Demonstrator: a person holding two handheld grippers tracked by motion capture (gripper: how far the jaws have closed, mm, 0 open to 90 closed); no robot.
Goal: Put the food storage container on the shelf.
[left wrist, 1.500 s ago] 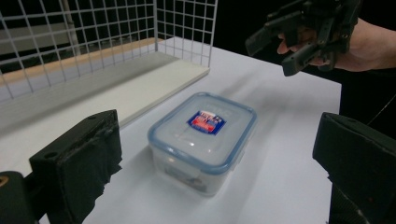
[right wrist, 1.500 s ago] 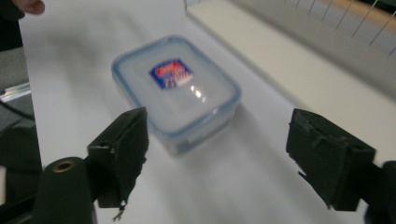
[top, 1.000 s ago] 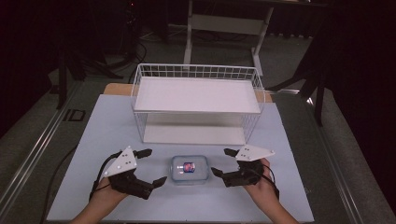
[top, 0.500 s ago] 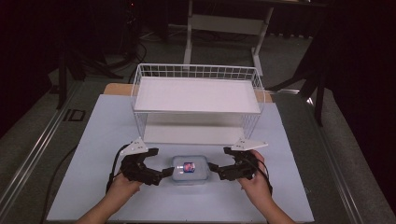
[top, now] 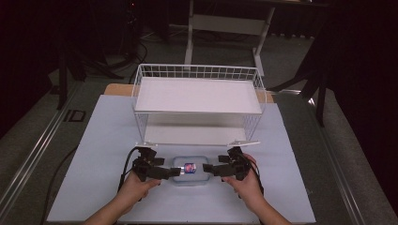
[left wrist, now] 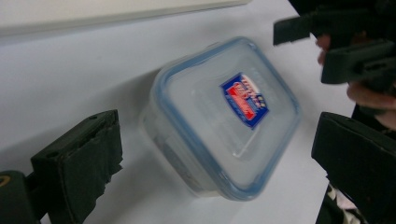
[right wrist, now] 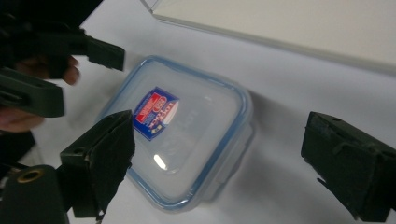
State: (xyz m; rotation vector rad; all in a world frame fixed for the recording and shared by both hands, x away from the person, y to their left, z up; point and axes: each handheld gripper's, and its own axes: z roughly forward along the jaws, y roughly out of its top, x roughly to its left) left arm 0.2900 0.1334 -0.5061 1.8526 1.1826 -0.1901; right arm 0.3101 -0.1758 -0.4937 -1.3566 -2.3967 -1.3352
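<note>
While the high view is showing the whole layout, the two gripper views are giving the close detail. From above, the clear plastic container (top: 189, 169) is lying on the pale blue table (top: 94, 140), near its front edge and in front of the white wire rack (top: 199, 93), with the left gripper (top: 174, 172) at its left side and the right gripper (top: 208, 168) at its right, each held in a hand coming in from the bottom. From there the jaw tips are looking very close to the container's sides, but the picture is too small to tell whether they are touching it.

The left gripper view is showing its own jaws spread wide, one on each side of the container (left wrist: 224, 116), with bare table between the pads and the walls; the blue-rimmed lid and the red and blue label (left wrist: 244, 99) are reading plainly here. The other gripper is appearing at the upper right, partly cut off by the frame.

The right gripper view is likewise showing its jaws standing wide apart, having just been opening, with the container (right wrist: 180, 133) between them and one pad overlapping the lid's near edge, so contact there is hard to judge. The label's lettering is too blurred to read.
</note>
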